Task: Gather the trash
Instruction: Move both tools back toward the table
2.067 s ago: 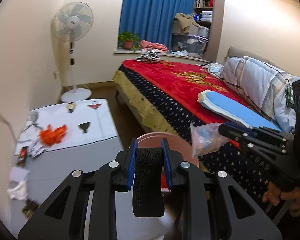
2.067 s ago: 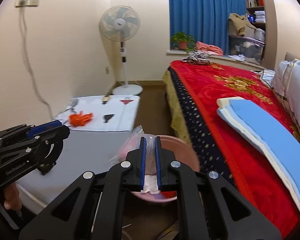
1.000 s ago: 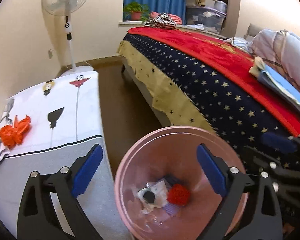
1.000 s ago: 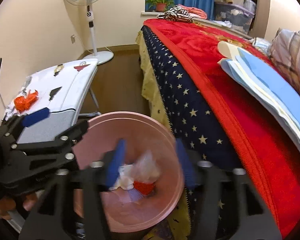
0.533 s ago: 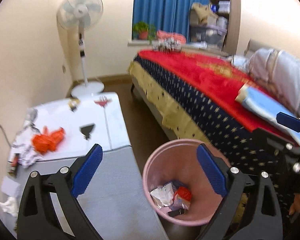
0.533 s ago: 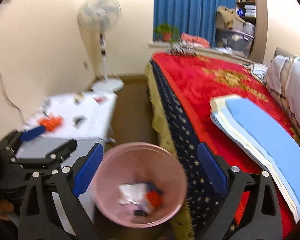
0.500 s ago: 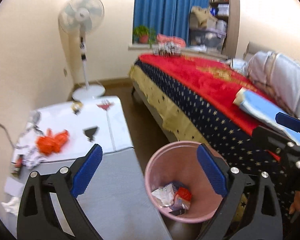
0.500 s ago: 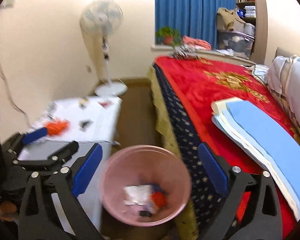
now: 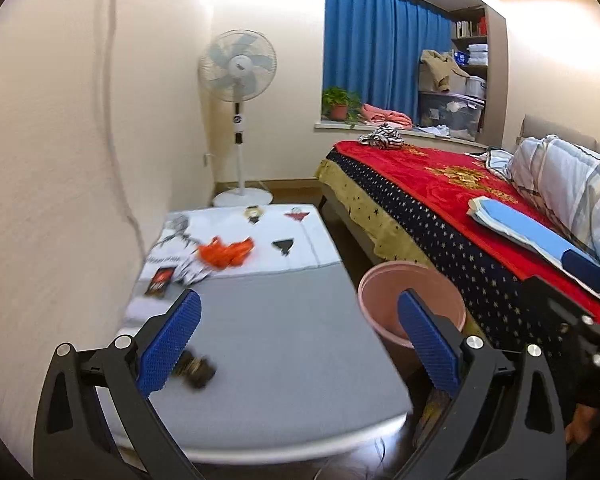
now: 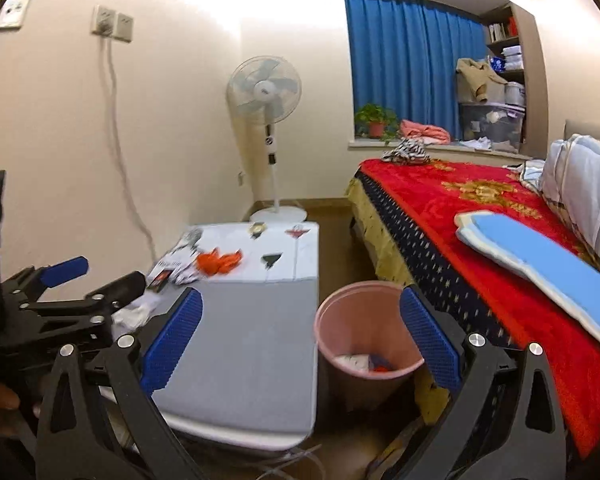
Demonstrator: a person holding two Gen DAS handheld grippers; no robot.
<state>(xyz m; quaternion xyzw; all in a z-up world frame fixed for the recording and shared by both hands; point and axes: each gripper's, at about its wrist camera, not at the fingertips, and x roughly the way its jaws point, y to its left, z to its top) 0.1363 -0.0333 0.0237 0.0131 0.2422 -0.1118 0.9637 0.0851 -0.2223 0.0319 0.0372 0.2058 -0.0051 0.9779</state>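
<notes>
Along the table's [image 9: 284,344] left edge, by the wall, the trash lies in a loose row: a small black wrapper with red print [image 9: 161,281] sits flat near that edge, just beside a heap of crumpled black-and-white printed paper [image 9: 188,268], and against that paper rests a crinkled bright orange plastic scrap [image 9: 226,253] on the white printed cloth at the far end. Nearer the front left corner, on the grey part of the surface, a small dark brownish lump [image 9: 196,368] shows blurred, partly behind one blue pad, so its kind cannot be told. In the right wrist view a crumpled white tissue [image 10: 136,312] lies at the left edge, just past the tip of the left gripper [image 10: 90,272]. The left gripper [image 9: 298,344] hangs above the near end of the table with its jaws spread wide and nothing between the blue pads. To the right, the pink waste bin [image 10: 364,308] stands on the floor in the gap between the table's right edge and the bed [image 10: 480,240], upright, with white crumpled pieces and a bit of red in its bottom. The right gripper [image 10: 298,344] hovers over the bin and the table's near right corner, jaws likewise wide apart and holding nothing. On the red bedspread lies a folded blue cloth [image 10: 540,264].
</notes>
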